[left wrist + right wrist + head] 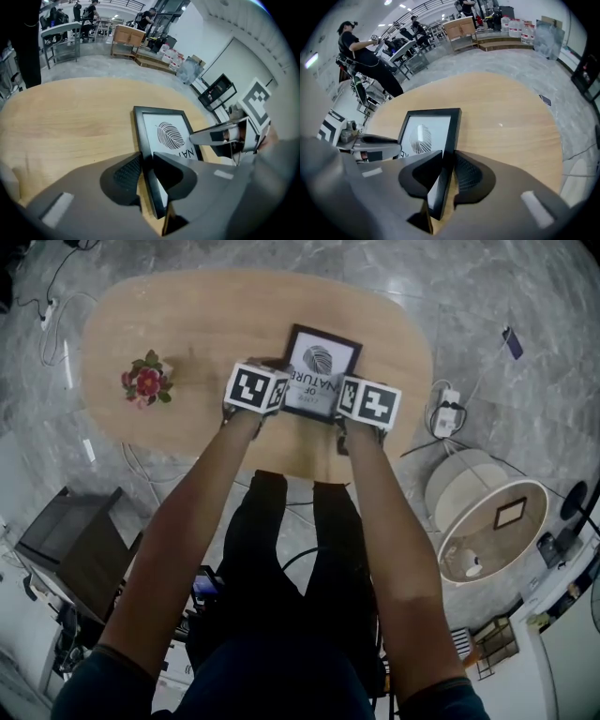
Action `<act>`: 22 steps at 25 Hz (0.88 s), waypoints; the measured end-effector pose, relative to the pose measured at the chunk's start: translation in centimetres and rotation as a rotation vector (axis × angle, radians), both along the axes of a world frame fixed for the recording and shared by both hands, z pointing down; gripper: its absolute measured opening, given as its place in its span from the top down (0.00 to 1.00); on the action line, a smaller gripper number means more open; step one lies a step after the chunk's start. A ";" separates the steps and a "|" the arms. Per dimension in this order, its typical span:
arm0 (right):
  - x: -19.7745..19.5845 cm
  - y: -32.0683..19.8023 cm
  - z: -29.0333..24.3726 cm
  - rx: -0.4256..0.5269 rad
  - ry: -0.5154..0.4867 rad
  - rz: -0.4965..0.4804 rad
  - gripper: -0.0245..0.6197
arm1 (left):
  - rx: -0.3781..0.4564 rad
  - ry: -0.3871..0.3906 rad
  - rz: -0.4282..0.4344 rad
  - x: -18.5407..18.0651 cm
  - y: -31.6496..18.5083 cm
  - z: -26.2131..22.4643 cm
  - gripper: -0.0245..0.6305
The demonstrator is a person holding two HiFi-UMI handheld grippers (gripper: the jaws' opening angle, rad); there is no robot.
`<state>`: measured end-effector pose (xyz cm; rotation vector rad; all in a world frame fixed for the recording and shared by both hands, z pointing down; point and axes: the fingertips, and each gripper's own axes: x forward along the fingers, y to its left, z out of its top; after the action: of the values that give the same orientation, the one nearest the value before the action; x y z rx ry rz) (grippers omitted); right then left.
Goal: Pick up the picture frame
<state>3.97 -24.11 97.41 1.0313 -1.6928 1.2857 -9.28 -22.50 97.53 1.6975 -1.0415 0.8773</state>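
In the head view, the picture frame (pixel 322 362) is on the wooden table (pixel 187 315), its print reading "OF NATURE", with the left gripper (pixel 279 401) and right gripper (pixel 342 411) at its sides. The left gripper view shows the left gripper's jaws clamped on the frame's border beside the letters "NAT". In the right gripper view, the right gripper's jaws pinch the opposite border.

Black picture frame (pixel 322 368), white leaf print, on wooden table (pixel 187 324), near front edge

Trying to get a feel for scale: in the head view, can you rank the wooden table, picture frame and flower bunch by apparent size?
Largest to smallest:
1. wooden table
2. picture frame
3. flower bunch
Both sit on the tabletop, so nearness barely matters.
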 end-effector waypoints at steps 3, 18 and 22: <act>0.1 0.0 -0.1 -0.004 -0.011 0.032 0.83 | -0.012 0.014 0.006 -0.1 0.1 0.0 0.85; -0.3 -0.9 -6.2 0.099 -0.043 0.091 0.83 | 0.114 0.007 0.024 -0.6 -1.7 -6.9 0.85; -0.8 -1.9 -9.9 0.169 -0.052 0.095 0.83 | 0.175 -0.003 0.037 -1.1 -2.8 -10.7 0.85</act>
<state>3.21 -25.98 87.55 1.1986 -1.8363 1.2557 -10.34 -25.28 86.85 1.8669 -1.1191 0.8321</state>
